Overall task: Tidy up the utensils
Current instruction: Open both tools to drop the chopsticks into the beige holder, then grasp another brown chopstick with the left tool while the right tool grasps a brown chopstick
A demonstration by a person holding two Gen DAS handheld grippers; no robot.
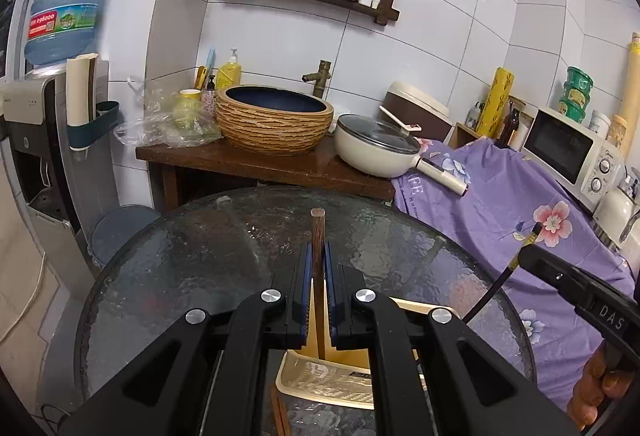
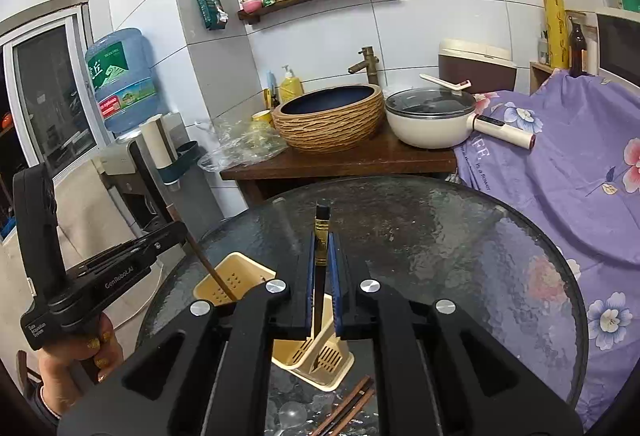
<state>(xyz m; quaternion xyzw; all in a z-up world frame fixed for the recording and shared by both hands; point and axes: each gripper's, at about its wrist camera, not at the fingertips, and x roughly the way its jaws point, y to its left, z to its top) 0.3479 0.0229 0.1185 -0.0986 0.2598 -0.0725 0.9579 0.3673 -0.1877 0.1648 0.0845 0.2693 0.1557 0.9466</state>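
Two chopsticks being lowered into the cream utensil holder on the round glass table, one per tool. Left gripper pinched tight on a brown wooden chopstick, lower end already down inside the holder's near compartment. Right gripper clamped on a black chopstick with gold bands, tip reaching into the slotted compartment, apparently close to the perforated floor. To finish well: keep each stick near upright and clear of the divider wall, so the tip slides down rather than catching on a slot. Ease down until the tip seems to rest on the bottom, then spread the pads only a little and lift straight back along the stick, avoiding a sideways drag that would likely tip the light plastic holder. Best released one at a time, given both tools crowd the same small holder. More chopsticks lying loose on the glass just beside the holder, waiting for later.
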